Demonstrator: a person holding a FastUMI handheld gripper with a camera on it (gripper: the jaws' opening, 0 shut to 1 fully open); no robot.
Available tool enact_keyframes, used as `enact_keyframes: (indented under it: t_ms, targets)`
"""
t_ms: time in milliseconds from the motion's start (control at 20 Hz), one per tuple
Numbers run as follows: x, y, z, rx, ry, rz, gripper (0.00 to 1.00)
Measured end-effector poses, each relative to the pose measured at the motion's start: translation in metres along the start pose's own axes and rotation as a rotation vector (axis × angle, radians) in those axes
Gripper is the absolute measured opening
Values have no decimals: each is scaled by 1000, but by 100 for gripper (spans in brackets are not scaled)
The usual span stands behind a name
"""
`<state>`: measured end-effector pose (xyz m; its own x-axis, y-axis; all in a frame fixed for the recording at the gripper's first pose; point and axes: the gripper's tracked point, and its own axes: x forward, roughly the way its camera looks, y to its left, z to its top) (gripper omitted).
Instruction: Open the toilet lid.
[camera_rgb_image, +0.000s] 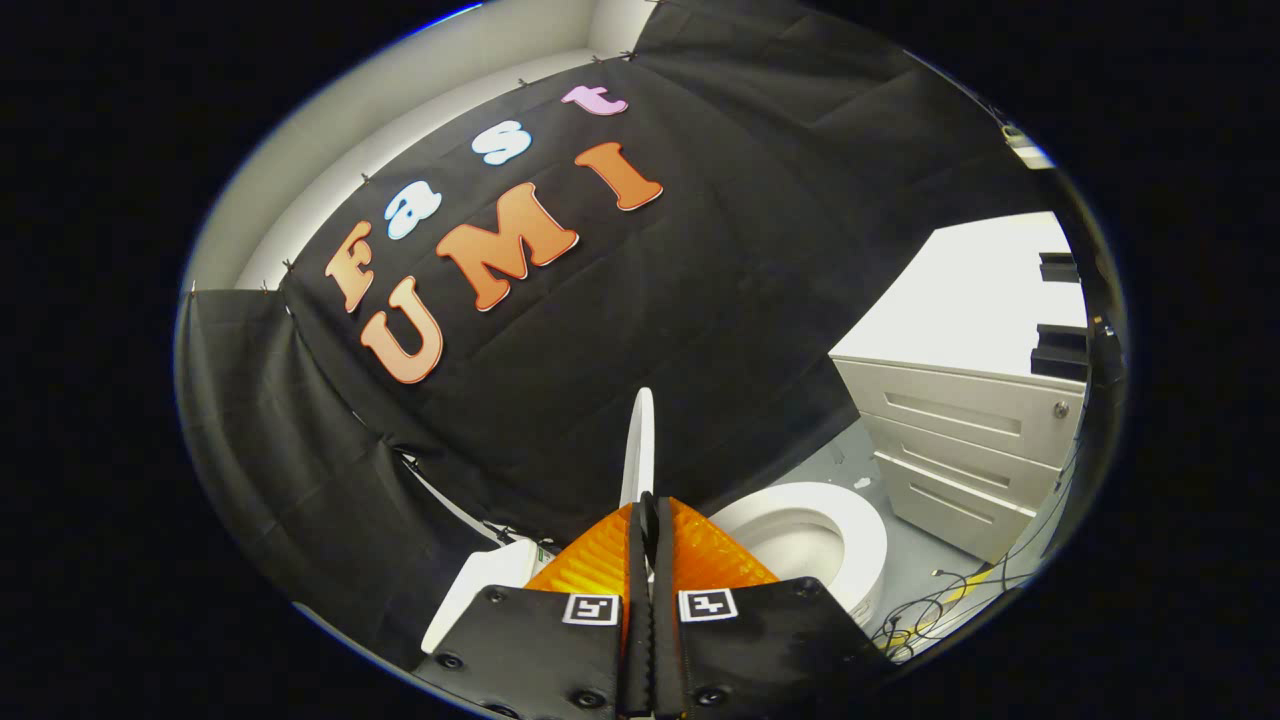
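The white toilet lid (638, 445) stands raised on edge, seen as a thin white blade rising straight ahead between my fingers. My gripper (648, 515) is shut on the lid's edge, both fingers pressed against it. To the right of the fingers lies the white toilet seat (865, 540) around the open bowl (795, 545). The white tank (480, 590) sits to the left of the fingers, partly hidden by them.
A grey drawer cabinet (965, 440) stands beyond the toilet on the right. Loose cables (930, 615) lie on the grey floor beside the bowl. The black cloth wall (650, 330) hangs close behind the lid.
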<state>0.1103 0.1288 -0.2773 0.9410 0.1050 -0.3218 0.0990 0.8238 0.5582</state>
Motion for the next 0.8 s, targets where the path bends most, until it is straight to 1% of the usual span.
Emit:
enact_keyframes:
  t_ms: [450, 650, 800]
  targets:
    - [-3, 71, 0, -79, 7, 55, 8]
    - [-5, 102, -5, -158, 17, 69, 8]
    - [-6, 132, -10, -238, 23, 95, 8]
